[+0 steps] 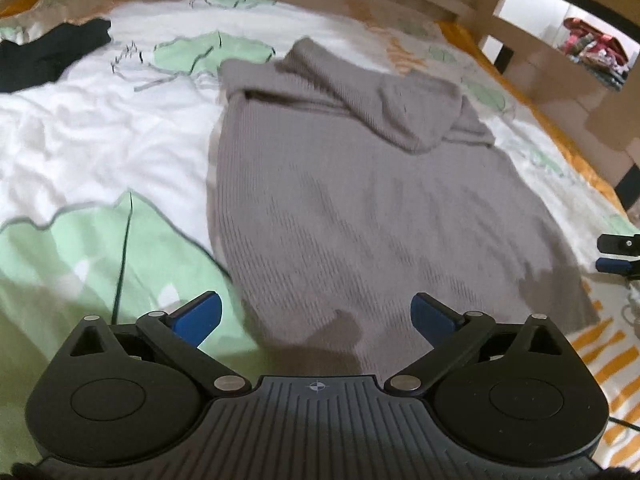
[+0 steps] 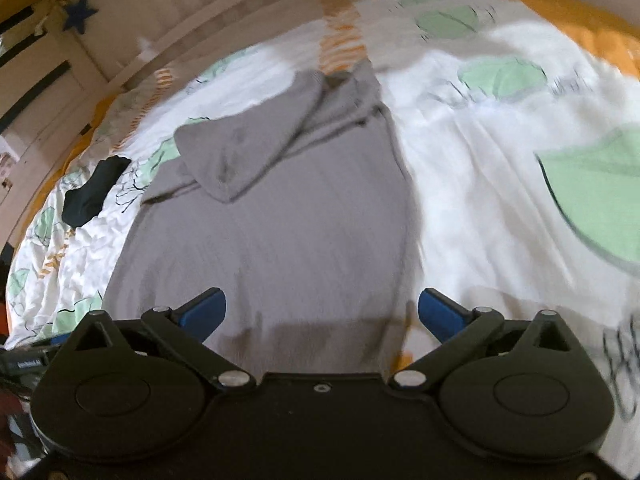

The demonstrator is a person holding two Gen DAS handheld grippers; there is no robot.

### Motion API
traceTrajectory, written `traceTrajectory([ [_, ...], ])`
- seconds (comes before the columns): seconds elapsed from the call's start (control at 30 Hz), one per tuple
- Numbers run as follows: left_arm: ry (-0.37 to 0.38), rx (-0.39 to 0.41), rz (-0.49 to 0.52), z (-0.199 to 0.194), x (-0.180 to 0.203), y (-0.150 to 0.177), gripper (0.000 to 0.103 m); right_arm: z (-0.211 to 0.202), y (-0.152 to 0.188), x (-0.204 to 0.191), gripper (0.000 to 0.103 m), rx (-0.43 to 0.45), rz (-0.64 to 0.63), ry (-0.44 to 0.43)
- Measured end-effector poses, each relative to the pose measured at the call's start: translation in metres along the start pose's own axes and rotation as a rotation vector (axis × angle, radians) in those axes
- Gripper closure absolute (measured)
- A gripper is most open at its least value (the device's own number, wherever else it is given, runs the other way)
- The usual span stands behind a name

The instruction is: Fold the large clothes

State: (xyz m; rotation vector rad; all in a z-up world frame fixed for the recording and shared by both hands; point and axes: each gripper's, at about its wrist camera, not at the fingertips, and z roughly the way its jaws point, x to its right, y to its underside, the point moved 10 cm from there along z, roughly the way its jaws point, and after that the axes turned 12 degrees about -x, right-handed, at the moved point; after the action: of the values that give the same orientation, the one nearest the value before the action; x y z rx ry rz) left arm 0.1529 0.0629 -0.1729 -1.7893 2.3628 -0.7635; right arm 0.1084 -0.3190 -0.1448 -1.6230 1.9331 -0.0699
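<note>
Spreading wide, the left gripper (image 1: 316,316) with blue pads hovers empty above the near hem of the grey ribbed knit sweater (image 1: 360,208). The right gripper (image 2: 322,312) stands just as wide, also holding nothing. The sweater lies flat on the white bedsheet with green leaf prints (image 1: 100,140), its sleeves folded across the far end. Farther off, a black garment (image 2: 94,192) rests apart on the sheet.

one grey sweater (image 1: 360,200), one black garment (image 1: 52,54)
</note>
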Motion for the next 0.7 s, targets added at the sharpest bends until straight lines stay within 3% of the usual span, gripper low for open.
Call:
traceTrajectory([
  [0.2, 0.028, -0.064, -0.019, 0.022, -0.002, 0.025, 0.001, 0.006, 0.027, 0.011, 0.001, -0.056, 0.035, -0.026],
  [0.7, 0.062, -0.021, -0.091, 0.033, -0.005, 0.018, 0.001, 0.038, 0.041, 0.002, 0.0, -0.182, 0.056, -0.159],
])
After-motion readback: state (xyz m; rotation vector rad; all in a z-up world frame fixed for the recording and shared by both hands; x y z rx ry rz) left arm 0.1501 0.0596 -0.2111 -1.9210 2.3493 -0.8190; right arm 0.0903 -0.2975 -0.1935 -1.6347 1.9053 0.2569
